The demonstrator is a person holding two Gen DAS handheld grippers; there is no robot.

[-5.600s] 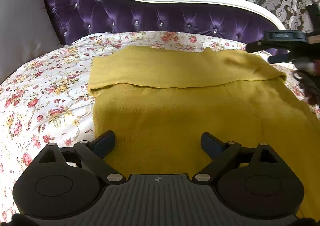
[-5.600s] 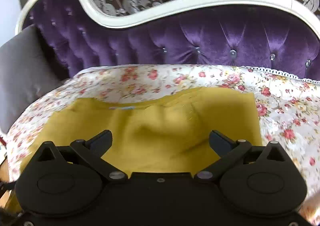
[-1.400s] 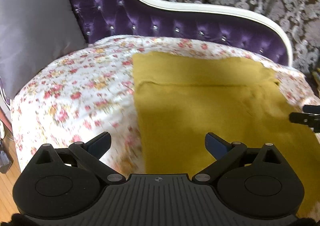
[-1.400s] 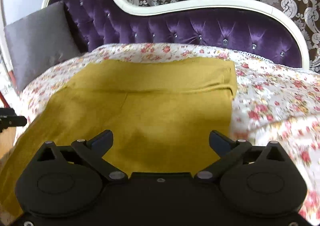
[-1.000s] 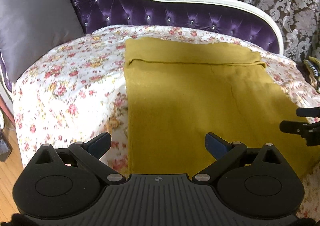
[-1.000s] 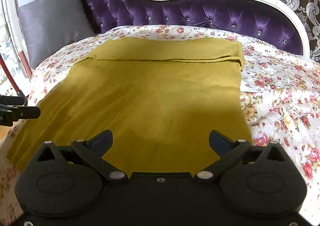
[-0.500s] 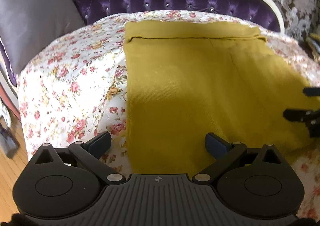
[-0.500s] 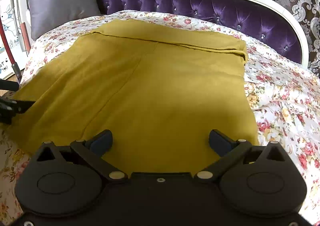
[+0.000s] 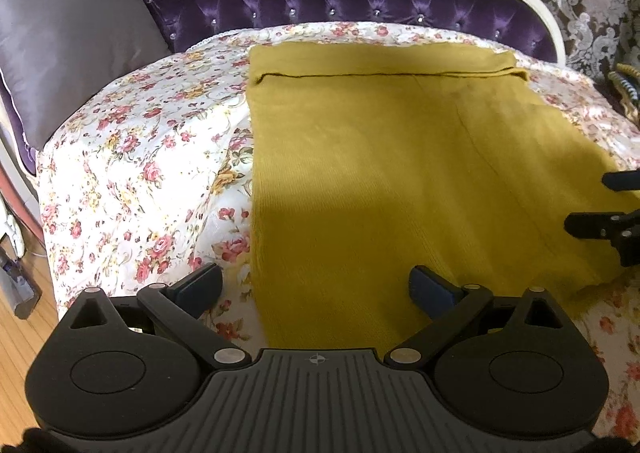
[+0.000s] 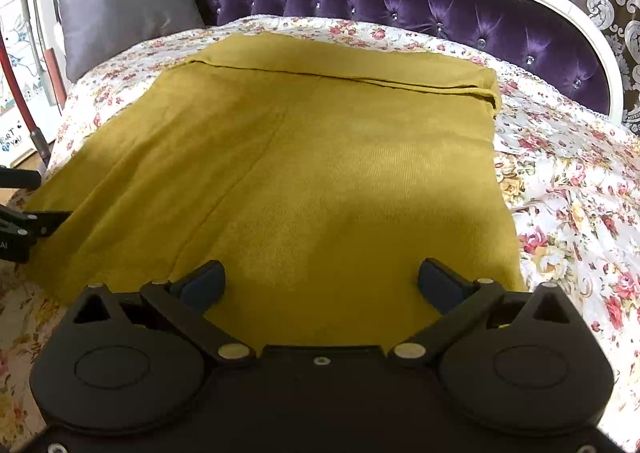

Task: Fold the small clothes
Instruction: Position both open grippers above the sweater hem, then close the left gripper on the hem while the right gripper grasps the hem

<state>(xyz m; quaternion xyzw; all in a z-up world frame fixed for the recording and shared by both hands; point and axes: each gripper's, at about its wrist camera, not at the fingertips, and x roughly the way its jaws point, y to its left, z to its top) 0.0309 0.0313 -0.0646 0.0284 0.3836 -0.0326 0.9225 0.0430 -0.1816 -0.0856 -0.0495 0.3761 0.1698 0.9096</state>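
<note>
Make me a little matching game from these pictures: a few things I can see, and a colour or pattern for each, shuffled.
Things:
1. garment
2. bedspread
3. cushion
4. headboard

Looks:
A. purple, tufted with buttons
B. plain grey
C. mustard yellow
D. white with flowers

Pairs: 1-C, 2-D, 3-B, 4-A

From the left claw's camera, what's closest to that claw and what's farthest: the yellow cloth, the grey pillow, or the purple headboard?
Nearest first from the left claw:
1. Yellow cloth, lying right under and ahead of the open claw on the flowery bedspread.
2. Grey pillow, up on the far left.
3. Purple headboard, across the back behind the bedspread.
The pillow leans near the headboard's left end, so those two are close.
</note>
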